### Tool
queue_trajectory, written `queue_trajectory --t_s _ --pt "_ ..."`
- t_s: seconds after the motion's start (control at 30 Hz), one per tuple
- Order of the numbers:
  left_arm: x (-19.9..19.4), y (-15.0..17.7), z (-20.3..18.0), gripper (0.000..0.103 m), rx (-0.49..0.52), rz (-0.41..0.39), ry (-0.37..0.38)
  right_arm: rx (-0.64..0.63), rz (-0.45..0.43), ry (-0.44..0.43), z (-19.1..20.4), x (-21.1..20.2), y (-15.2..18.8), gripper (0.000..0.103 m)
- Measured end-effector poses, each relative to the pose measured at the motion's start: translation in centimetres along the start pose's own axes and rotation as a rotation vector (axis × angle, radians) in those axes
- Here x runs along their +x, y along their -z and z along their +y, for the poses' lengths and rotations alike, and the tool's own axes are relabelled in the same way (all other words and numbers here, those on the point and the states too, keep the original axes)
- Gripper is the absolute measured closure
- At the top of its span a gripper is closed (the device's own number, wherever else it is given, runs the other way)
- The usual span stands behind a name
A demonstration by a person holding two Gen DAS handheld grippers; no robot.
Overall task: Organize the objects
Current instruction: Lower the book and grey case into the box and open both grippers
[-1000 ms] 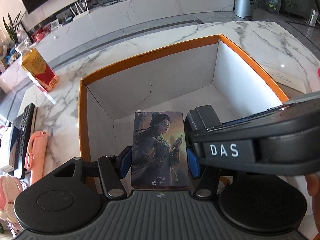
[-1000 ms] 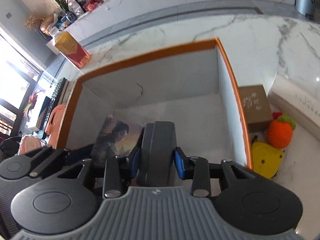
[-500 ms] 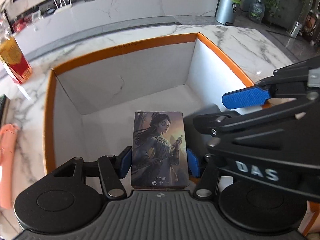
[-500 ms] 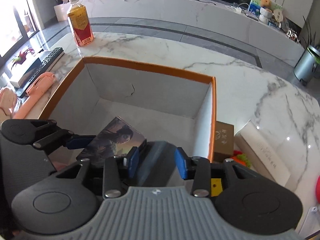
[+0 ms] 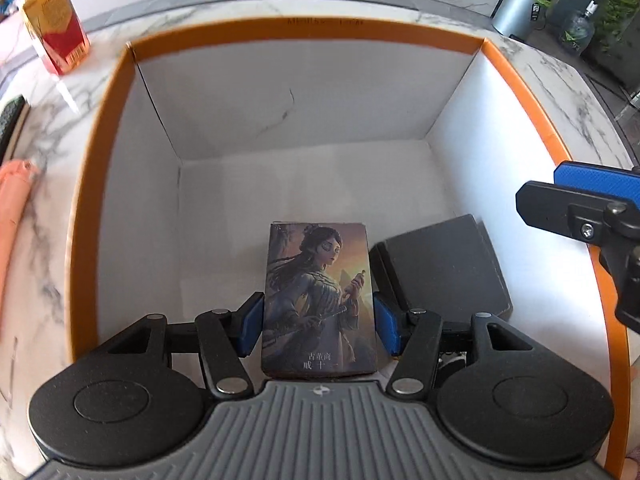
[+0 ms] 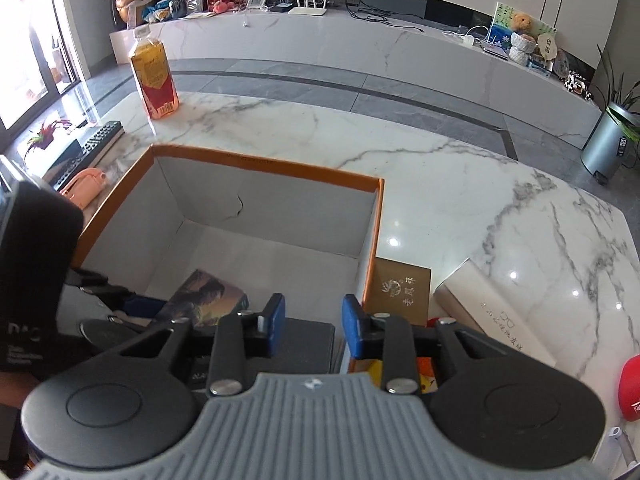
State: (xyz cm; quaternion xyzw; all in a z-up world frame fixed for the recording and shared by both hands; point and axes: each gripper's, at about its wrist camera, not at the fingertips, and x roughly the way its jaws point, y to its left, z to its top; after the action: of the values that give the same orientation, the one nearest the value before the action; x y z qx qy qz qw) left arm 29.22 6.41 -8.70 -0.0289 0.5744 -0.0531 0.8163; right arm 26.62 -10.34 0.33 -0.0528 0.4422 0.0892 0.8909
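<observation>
An orange-rimmed white box (image 5: pixel 516 80) stands open on the marble table; it also shows in the right wrist view (image 6: pixel 264 166). My left gripper (image 5: pixel 318 330) is shut on an illustrated card box (image 5: pixel 320 296) and holds it low inside the white box. A dark grey case (image 5: pixel 444 268) lies on the box floor at the right. My right gripper (image 6: pixel 313 330) is open and empty above that grey case (image 6: pixel 304 344), raised near the box's right wall. The card box (image 6: pixel 208 298) shows at its left.
A tea bottle (image 6: pixel 154 76) stands at the far left. A pink object (image 6: pixel 82 186) and a remote (image 6: pixel 90 144) lie left of the box. A brown box (image 6: pixel 400 292), a long white box (image 6: pixel 500 316) and a red object (image 6: pixel 632 388) lie to the right.
My right gripper has let go of the grey case, opened and risen up and away to the right. My left gripper still holds the card box, now centred over the box floor.
</observation>
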Motion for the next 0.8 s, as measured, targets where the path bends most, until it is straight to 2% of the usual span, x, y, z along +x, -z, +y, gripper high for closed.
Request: queue_trajectory --t_s 0.17,0.33,0.43,0.53,0.67,0.7,0.73,0.8 --pt "-0.2 0.0 0.9 0.037 -0.018 0.014 0.04 -0.023 0.004 -0.013 0.1 0.2 0.1 0.071" --pt "-0.8 -0.2 2.3 0.03 -0.066 0.029 0.176 -0.06 0.01 -0.061 0.1 0.3 0.1 0.07" --pt "-1.2 -0.3 2.7 0.033 -0.066 0.041 0.222 -0.109 0.025 -0.096 0.3 0.7 -0.3 0.073" --pt "-1.3 -0.2 2.7 0.038 -0.042 0.044 0.226 -0.188 0.073 -0.131 0.9 1.7 -0.7 0.075" --pt "-1.7 0.2 2.1 0.042 0.037 0.006 0.194 -0.319 0.138 -0.122 1.6 3.8 -0.8 0.078" --pt "-1.7 0.2 2.0 0.043 0.061 0.0 0.188 -0.342 0.147 -0.118 1.7 4.2 -0.9 0.079" --pt "-1.8 0.3 1.8 0.046 0.079 -0.003 0.181 -0.37 0.146 -0.122 1.9 4.5 -0.8 0.085" --pt "-2.0 0.5 1.8 0.048 0.107 -0.01 0.176 -0.412 0.153 -0.118 2.4 5.1 -0.9 0.085"
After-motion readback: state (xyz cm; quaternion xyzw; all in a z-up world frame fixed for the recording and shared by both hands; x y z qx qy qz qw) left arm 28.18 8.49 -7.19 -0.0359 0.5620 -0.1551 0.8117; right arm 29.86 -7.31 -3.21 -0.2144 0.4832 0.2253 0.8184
